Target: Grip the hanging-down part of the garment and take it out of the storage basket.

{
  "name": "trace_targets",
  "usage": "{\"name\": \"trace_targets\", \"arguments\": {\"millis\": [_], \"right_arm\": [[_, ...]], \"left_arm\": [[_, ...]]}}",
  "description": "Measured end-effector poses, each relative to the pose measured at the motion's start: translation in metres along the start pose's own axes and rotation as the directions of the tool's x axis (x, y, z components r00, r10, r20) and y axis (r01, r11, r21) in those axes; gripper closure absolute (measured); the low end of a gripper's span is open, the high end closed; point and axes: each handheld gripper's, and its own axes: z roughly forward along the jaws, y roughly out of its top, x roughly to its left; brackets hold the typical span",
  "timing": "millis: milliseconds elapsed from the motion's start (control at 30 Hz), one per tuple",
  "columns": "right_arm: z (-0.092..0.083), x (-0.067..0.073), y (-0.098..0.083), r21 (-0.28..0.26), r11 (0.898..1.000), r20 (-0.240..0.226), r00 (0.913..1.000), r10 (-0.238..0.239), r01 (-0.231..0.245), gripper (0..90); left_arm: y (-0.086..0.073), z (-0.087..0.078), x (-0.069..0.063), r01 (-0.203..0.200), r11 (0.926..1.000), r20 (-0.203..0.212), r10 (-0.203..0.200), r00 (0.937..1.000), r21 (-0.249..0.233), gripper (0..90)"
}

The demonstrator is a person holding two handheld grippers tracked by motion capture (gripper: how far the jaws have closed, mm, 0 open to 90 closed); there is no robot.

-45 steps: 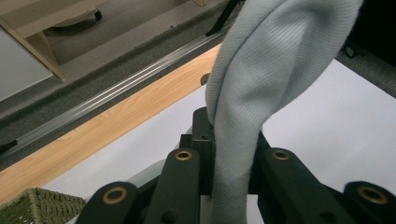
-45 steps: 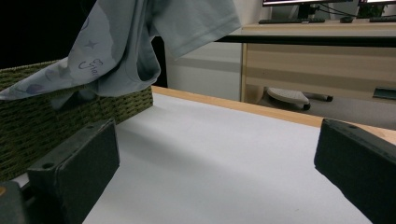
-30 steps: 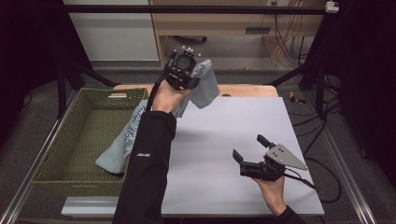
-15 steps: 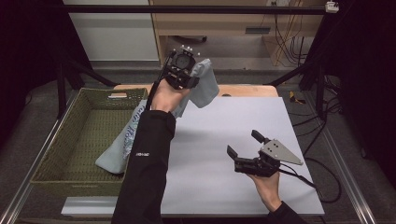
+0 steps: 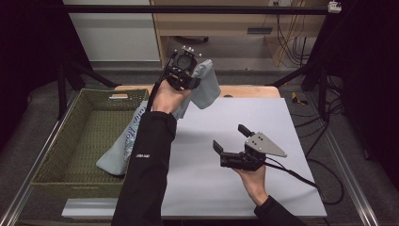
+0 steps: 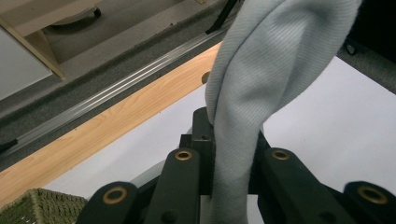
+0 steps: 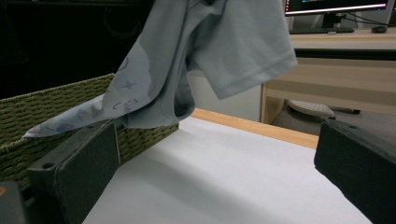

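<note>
Your left tool [image 5: 184, 70] is clamped on a bunched fold of a pale grey-blue T-shirt [image 5: 205, 84], lifted high over the far edge of the table [image 5: 282, 122]. The shirt hangs from the jaws, one sleeve flaring to the right, its printed body trailing down behind your dark sleeve [image 5: 148, 160] into the green wicker basket [image 5: 70, 141] at the table's left side. Your right tool [image 5: 233, 142] hovers above the white tabletop near its middle, jaws wide apart and holding nothing, aimed toward the hanging shirt.
</note>
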Motion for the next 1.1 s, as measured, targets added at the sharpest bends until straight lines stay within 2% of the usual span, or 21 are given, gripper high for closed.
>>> {"name": "trace_targets", "arguments": {"millis": [67, 200, 267, 300, 333, 533, 667, 700, 867, 967, 1033, 1100], "right_arm": [[0.004, 0.002, 0.001, -0.003, 1.000, -0.004, 0.9999, -0.009, 0.009, 0.6], [0.012, 0.008, 0.002, 0.004, 1.000, -0.012, 0.9999, 0.003, -0.003, 0.6], [0.016, 0.010, 0.003, 0.007, 1.000, -0.011, 0.9999, -0.003, 0.003, 0.6], [0.018, 0.010, 0.003, 0.012, 1.000, -0.008, 0.9997, -0.025, 0.025, 0.6], [0.021, 0.012, 0.003, 0.004, 1.000, -0.015, 0.9999, -0.004, 0.004, 0.6], [0.035, 0.019, 0.006, 0.010, 1.000, -0.022, 0.9997, -0.008, 0.008, 0.6], [0.045, 0.020, 0.005, 0.018, 1.000, -0.023, 0.9995, -0.023, 0.023, 0.6], [0.047, 0.021, 0.006, 0.021, 1.000, -0.023, 0.9997, -0.010, 0.011, 0.5], [0.058, 0.023, 0.005, 0.027, 1.000, -0.024, 0.9997, -0.011, 0.012, 0.6], [0.064, 0.025, 0.005, 0.033, 0.999, -0.028, 0.9992, -0.027, 0.028, 0.6], [0.067, 0.027, 0.006, 0.028, 0.999, -0.033, 0.9993, -0.017, 0.018, 0.6], [0.071, 0.029, 0.006, 0.025, 0.999, -0.036, 0.9989, -0.031, 0.032, 0.6]], "left_arm": [[0.000, 0.000, 0.000, 0.000, 1.0000, 0.001, 0.000, 1.0000, 0.000, 80.2], [0.000, -0.002, 0.001, -0.001, 1.0000, -0.003, 0.001, 1.0000, 0.004, 80.2], [0.000, -0.002, 0.002, -0.002, 1.0000, -0.003, 0.002, 1.0000, 0.002, 80.2], [0.000, -0.003, 0.002, -0.003, 1.0000, -0.001, 0.003, 1.0000, 0.006, 80.2], [0.000, -0.004, 0.002, -0.004, 1.0000, -0.003, 0.004, 1.0000, 0.008, 80.2], [0.000, -0.005, 0.003, -0.002, 1.0000, -0.001, 0.002, 1.0000, 0.006, 80.2], [0.000, -0.006, 0.004, -0.001, 1.0000, -0.002, 0.001, 1.0000, 0.004, 80.2], [0.000, -0.006, 0.004, -0.001, 1.0000, -0.003, 0.001, 1.0000, 0.002, 80.2], [0.001, -0.005, 0.004, -0.005, 1.0000, -0.001, 0.005, 1.0000, 0.007, 80.2], [0.001, -0.005, 0.004, -0.007, 0.9999, 0.000, 0.007, 1.0000, 0.007, 80.2], [0.001, -0.005, 0.004, -0.007, 0.9999, 0.000, 0.007, 1.0000, 0.007, 80.2], [0.001, -0.006, 0.005, -0.006, 1.0000, 0.000, 0.006, 1.0000, 0.008, 80.2]]}}
